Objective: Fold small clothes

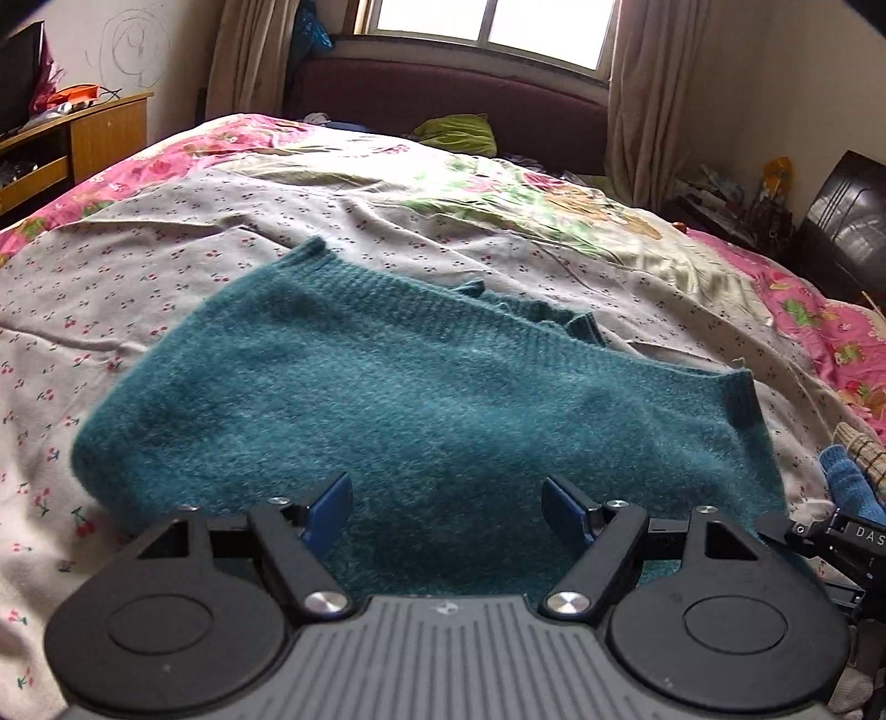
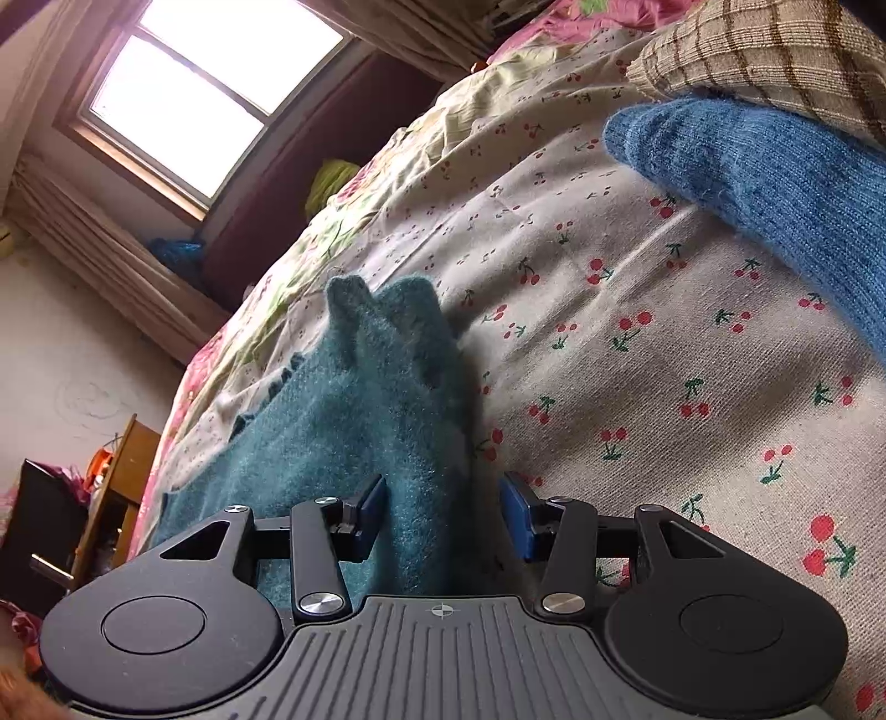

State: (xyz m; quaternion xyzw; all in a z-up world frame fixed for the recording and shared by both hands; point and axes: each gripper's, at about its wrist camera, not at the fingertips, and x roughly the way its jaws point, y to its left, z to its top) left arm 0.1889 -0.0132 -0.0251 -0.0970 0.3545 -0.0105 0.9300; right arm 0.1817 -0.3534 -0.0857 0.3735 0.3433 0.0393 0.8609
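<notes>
- The left gripper (image 1: 446, 507) hangs over the near part of the teal knitted sweater (image 1: 387, 399), its blue pads (image 1: 332, 507) standing well apart with nothing pinched between them; only the flat knit shows below.
- The right gripper (image 2: 443, 515) sits at the sweater's right edge, where a bunched fold of the teal knit (image 2: 376, 399) rises between its jaws. One pad lies against the wool and the other stands clear of it (so this is no clamp).
- The sweater lies spread on the cherry-print sheet (image 1: 166, 266), its ribbed hem (image 1: 443, 310) on the far side.
- Just right of the sweater, a blue knitted piece (image 2: 775, 183) lies on the same sheet, with a beige checked garment (image 2: 764, 61) beyond it and touching it.
- Past the sweater's far edge comes the pink floral bedcover (image 1: 166, 160), then a green cushion (image 1: 459, 133) against the dark red headboard (image 1: 443, 94).
- Farthest from the sweater is the bright window (image 1: 487, 27), curtains on either side.
</notes>
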